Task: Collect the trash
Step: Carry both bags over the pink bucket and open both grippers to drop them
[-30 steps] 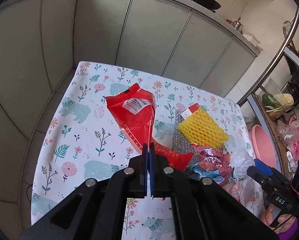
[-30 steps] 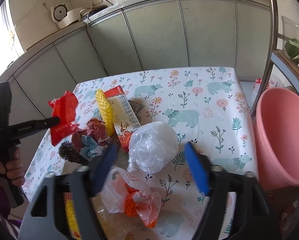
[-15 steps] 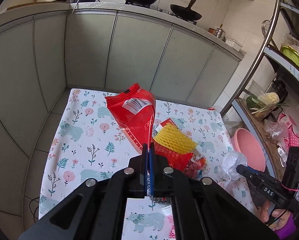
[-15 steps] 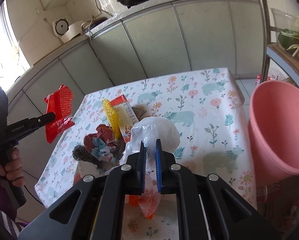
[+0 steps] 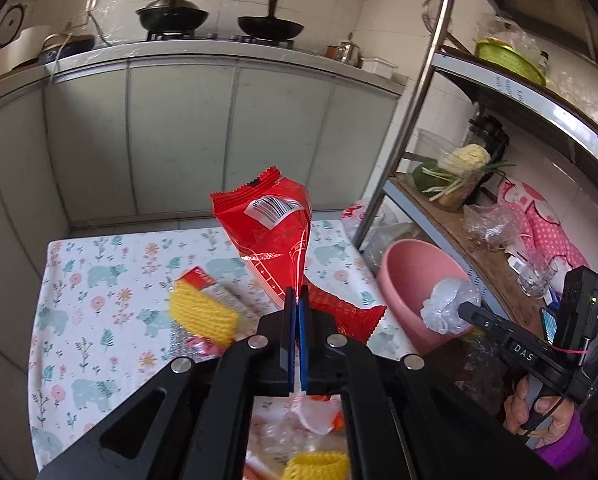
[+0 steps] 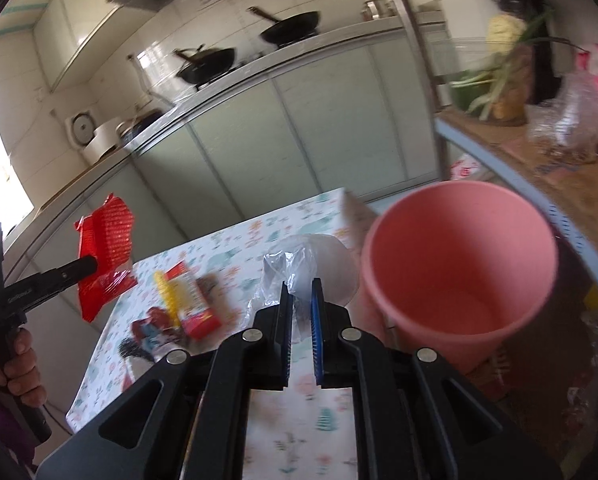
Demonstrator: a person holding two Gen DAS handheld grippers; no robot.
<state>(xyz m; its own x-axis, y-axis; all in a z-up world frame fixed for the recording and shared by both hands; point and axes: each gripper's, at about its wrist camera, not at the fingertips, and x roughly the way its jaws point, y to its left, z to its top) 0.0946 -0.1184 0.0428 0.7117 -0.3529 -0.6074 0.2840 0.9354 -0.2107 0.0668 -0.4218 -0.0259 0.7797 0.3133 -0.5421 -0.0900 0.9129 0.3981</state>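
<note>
My left gripper (image 5: 297,300) is shut on a red snack wrapper (image 5: 275,236), which hangs in the air above the flowered table (image 5: 99,312). In the right wrist view that red wrapper (image 6: 105,252) shows at the left, pinched by the other gripper. My right gripper (image 6: 299,292) is shut on a clear crumpled plastic bag (image 6: 299,264), lifted beside a pink bucket (image 6: 459,264). From the left wrist view the plastic bag (image 5: 447,304) hangs over the pink bucket (image 5: 411,280). Yellow foam netting (image 5: 203,312) and other wrappers lie on the table.
A metal shelf rack (image 5: 423,92) with vegetables and bags stands right of the table. Grey cabinets (image 5: 179,136) with pans on the counter run behind. More wrappers (image 6: 191,304) and a dark scouring pad (image 6: 133,348) lie on the table. A hand (image 6: 19,364) holds the left tool.
My right gripper went from open to shut on the plastic bag and carried it up and right toward the pink bucket. My left gripper rose with the red wrapper and swung right.
</note>
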